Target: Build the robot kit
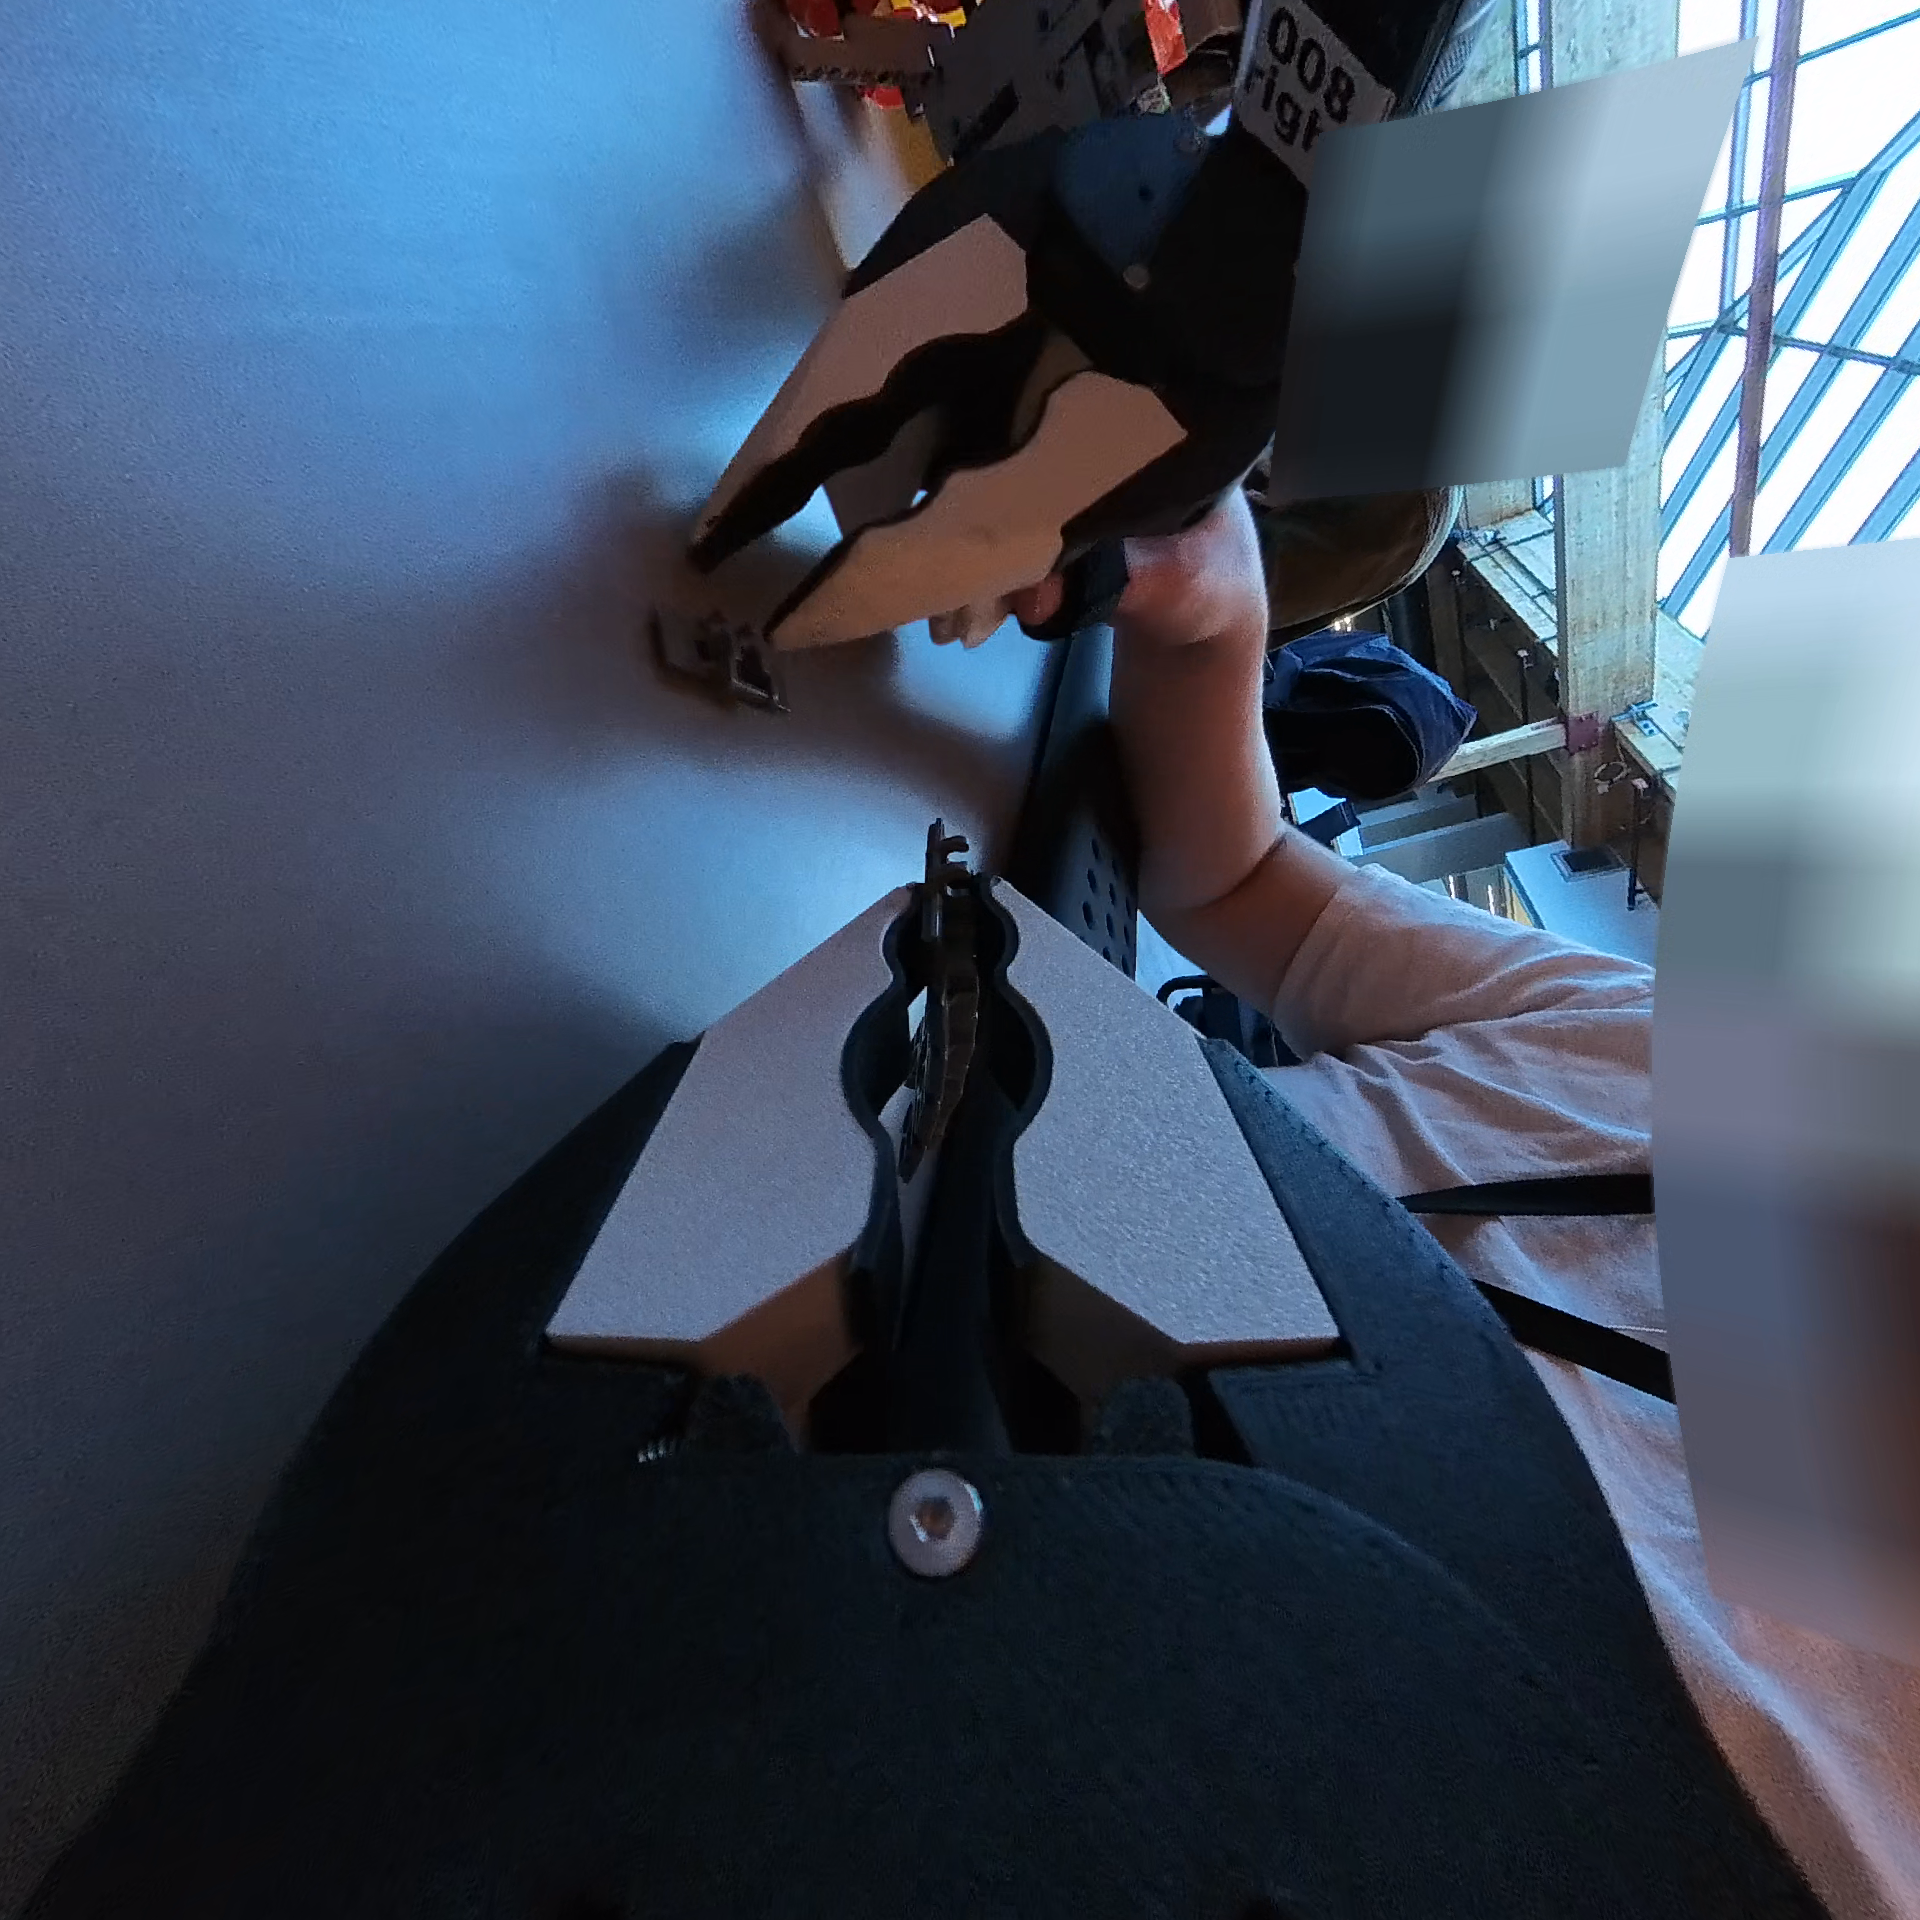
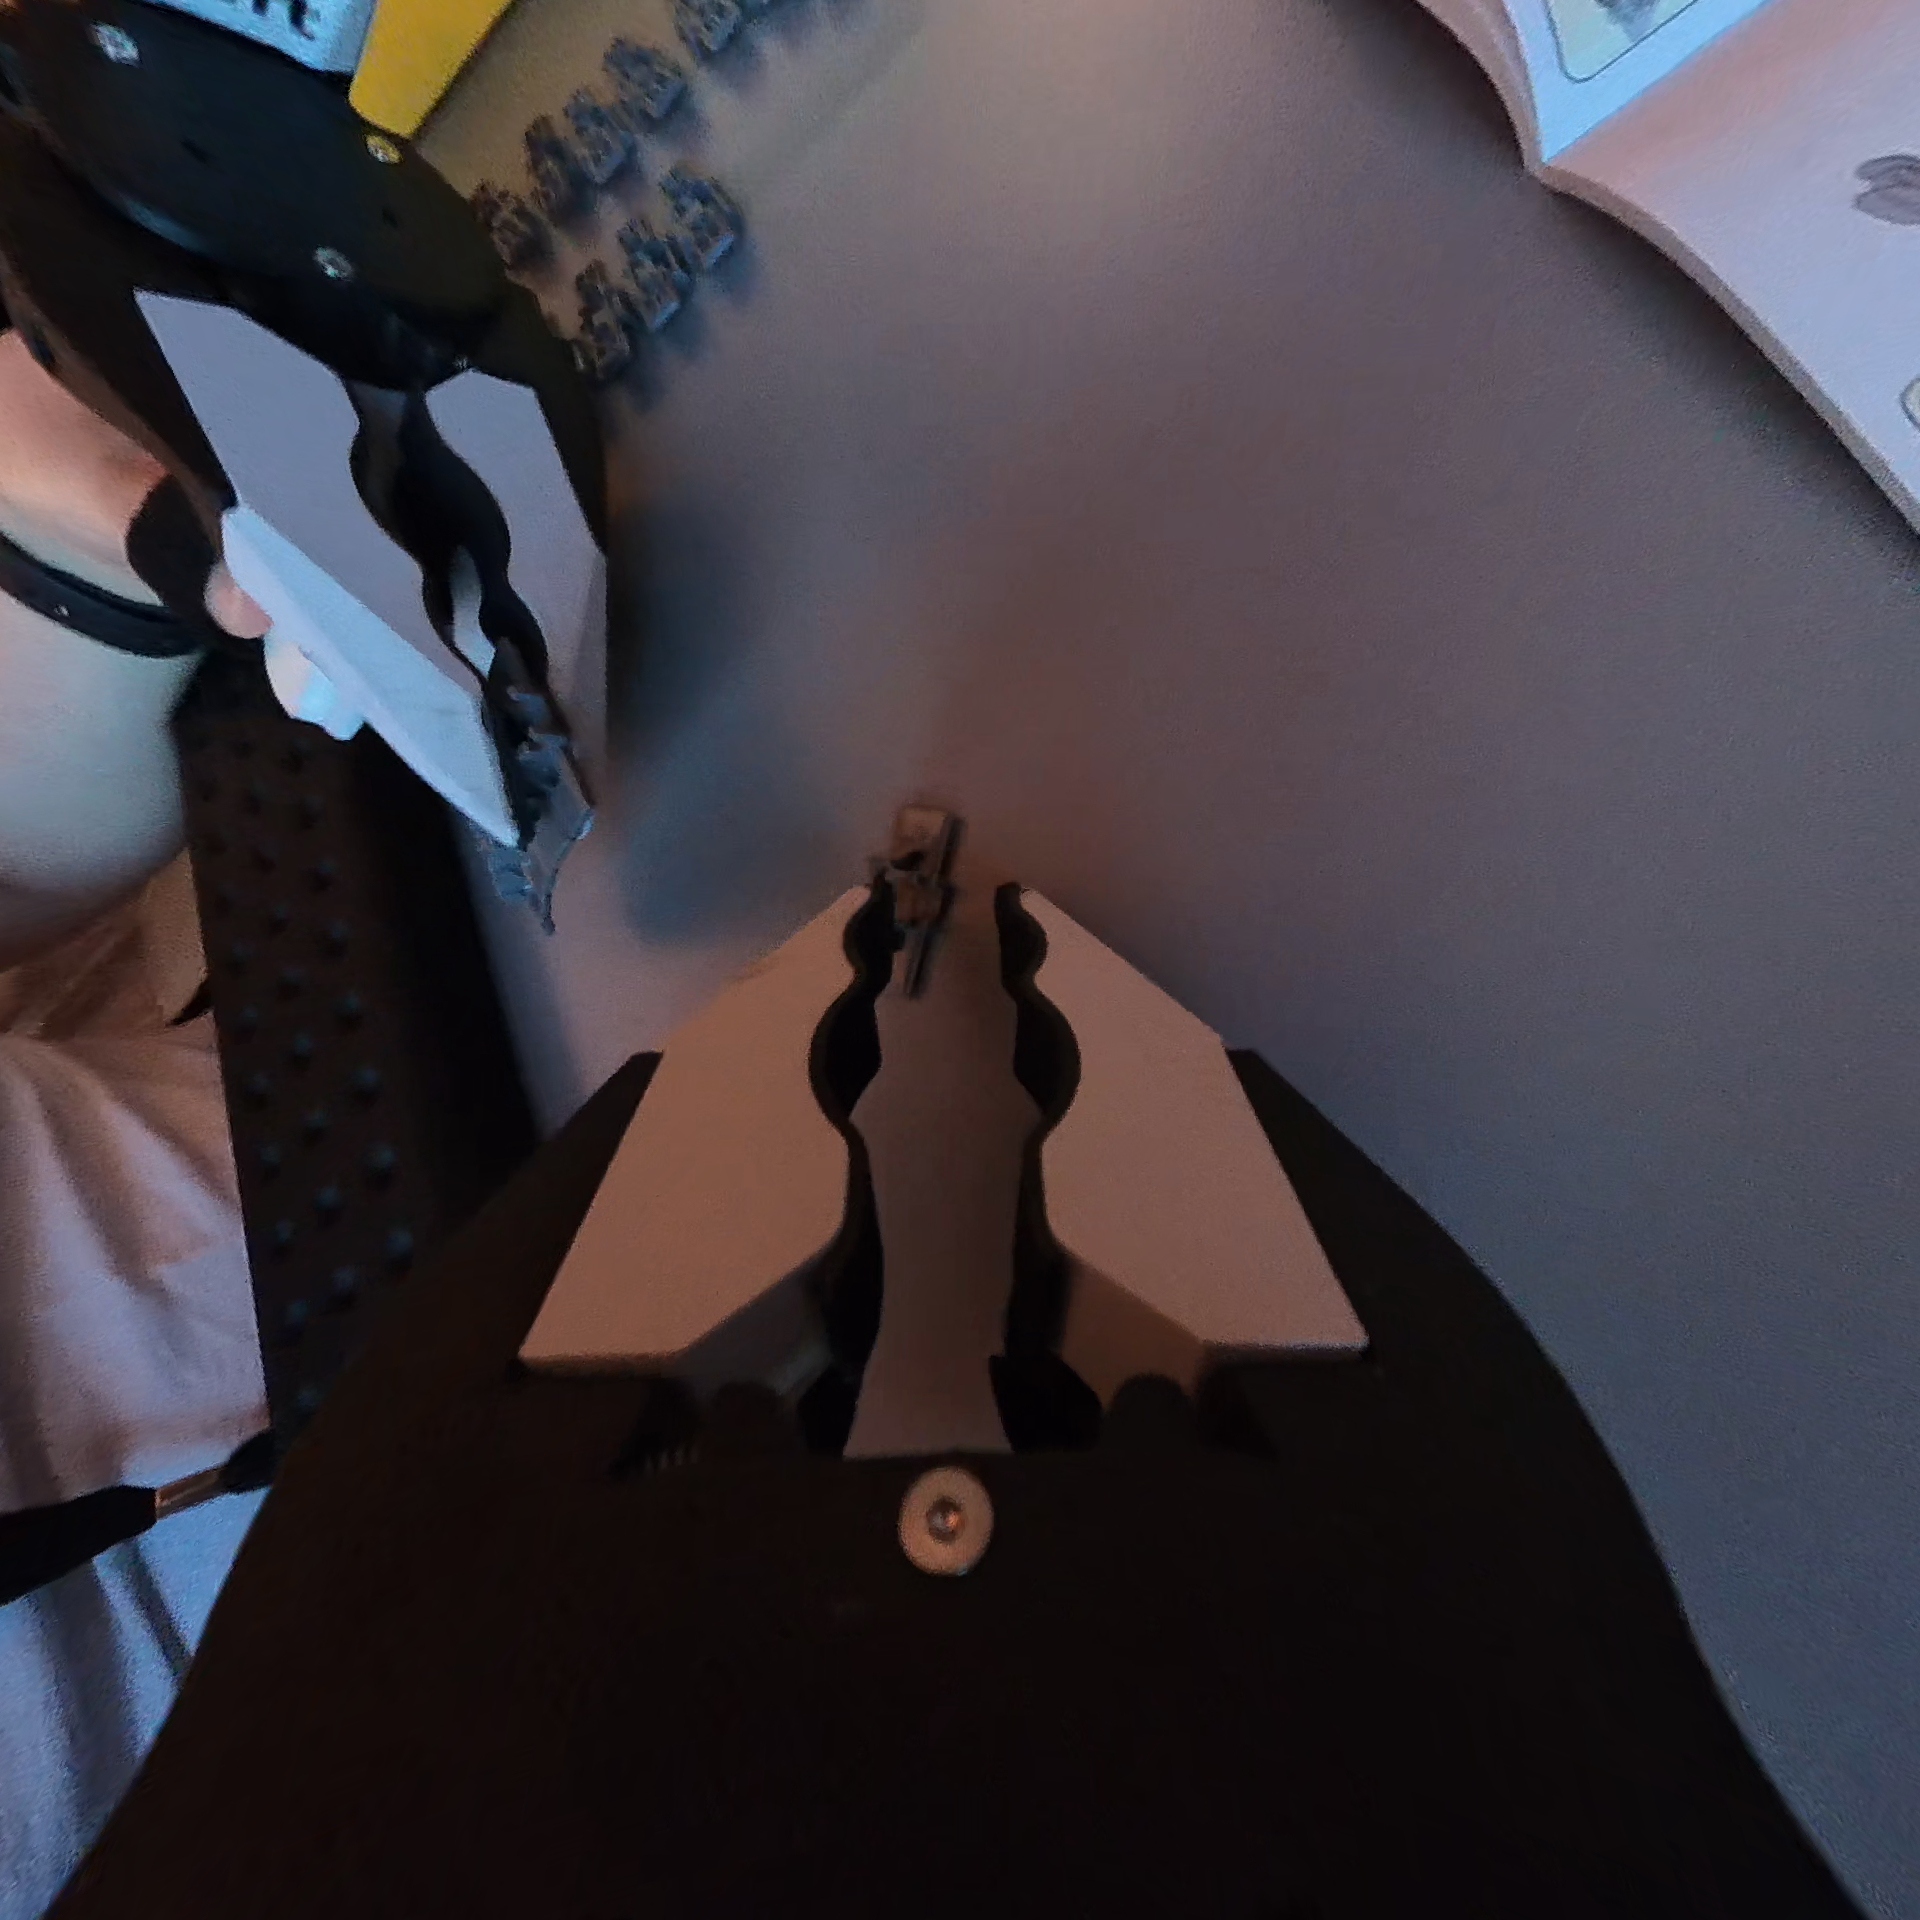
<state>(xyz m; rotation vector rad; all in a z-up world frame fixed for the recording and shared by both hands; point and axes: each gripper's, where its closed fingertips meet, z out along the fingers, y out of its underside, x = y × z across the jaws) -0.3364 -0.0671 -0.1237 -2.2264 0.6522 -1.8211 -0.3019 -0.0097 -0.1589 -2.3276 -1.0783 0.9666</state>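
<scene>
My left gripper [image 1: 954,891] is shut on a flat dark grey brick piece [image 1: 948,1023] that stands edge-on between its pads and pokes out past the tips. It is held above the pale table. In the right wrist view this gripper [image 2: 525,758] shows at the upper left with the grey piece [image 2: 540,821] in its tips. My right gripper [image 2: 945,899] is open, tips down at the table, with a small grey brick piece [image 2: 923,894] between them, close to the left finger. The left wrist view shows the right gripper [image 1: 740,597] over that piece [image 1: 727,665].
Several small grey bricks [image 2: 623,208] lie in rows at the far left, beside a yellow box [image 2: 416,62]. An open booklet [image 2: 1714,208] lies far right. A black perforated table edge [image 2: 312,987] runs near a person's arm [image 1: 1195,779]. Red snack packets [image 1: 883,21] sit beyond. Some 8 centimeters of space lies between my two pairs of fingers.
</scene>
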